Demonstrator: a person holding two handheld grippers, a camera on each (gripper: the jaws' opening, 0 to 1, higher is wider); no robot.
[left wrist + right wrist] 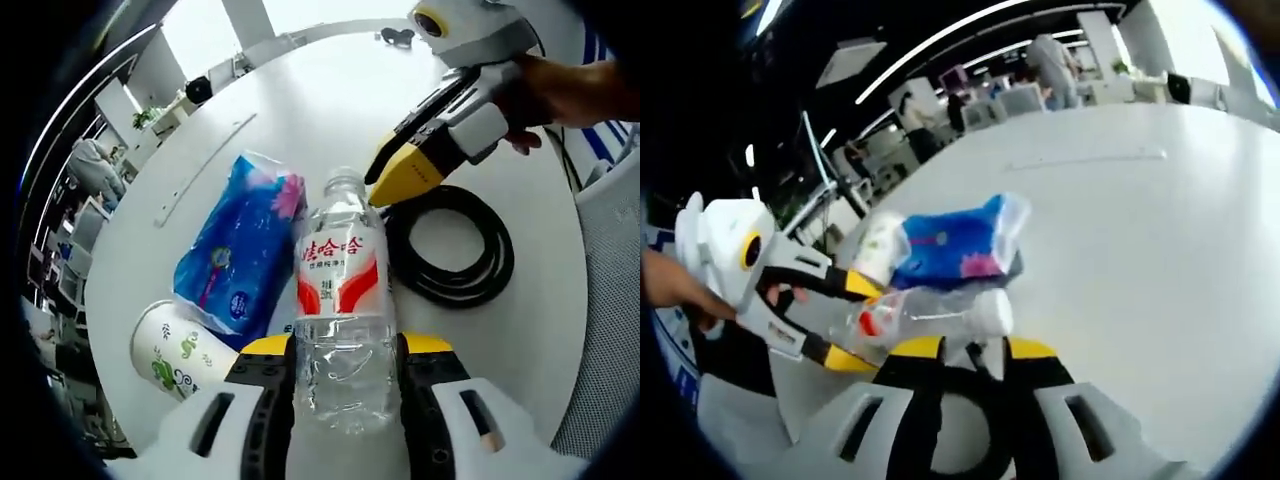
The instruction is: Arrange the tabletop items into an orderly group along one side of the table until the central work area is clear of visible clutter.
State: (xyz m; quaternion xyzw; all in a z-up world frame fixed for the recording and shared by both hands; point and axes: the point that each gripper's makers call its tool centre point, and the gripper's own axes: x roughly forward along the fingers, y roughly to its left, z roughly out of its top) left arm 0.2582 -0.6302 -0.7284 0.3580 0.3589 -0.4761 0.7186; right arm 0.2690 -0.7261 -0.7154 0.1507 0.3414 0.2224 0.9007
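A round white table [1160, 200] stands in an open office. Behind it are desks with monitors [75, 230], dark ceiling with long light strips [940, 50], and bright windows.

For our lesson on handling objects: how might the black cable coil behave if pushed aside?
The cable coil looks like loose rubbery loops, so it would probably flex and deform instead of sliding rigidly. Lying flat on the table, it seems unlikely to roll or tip.
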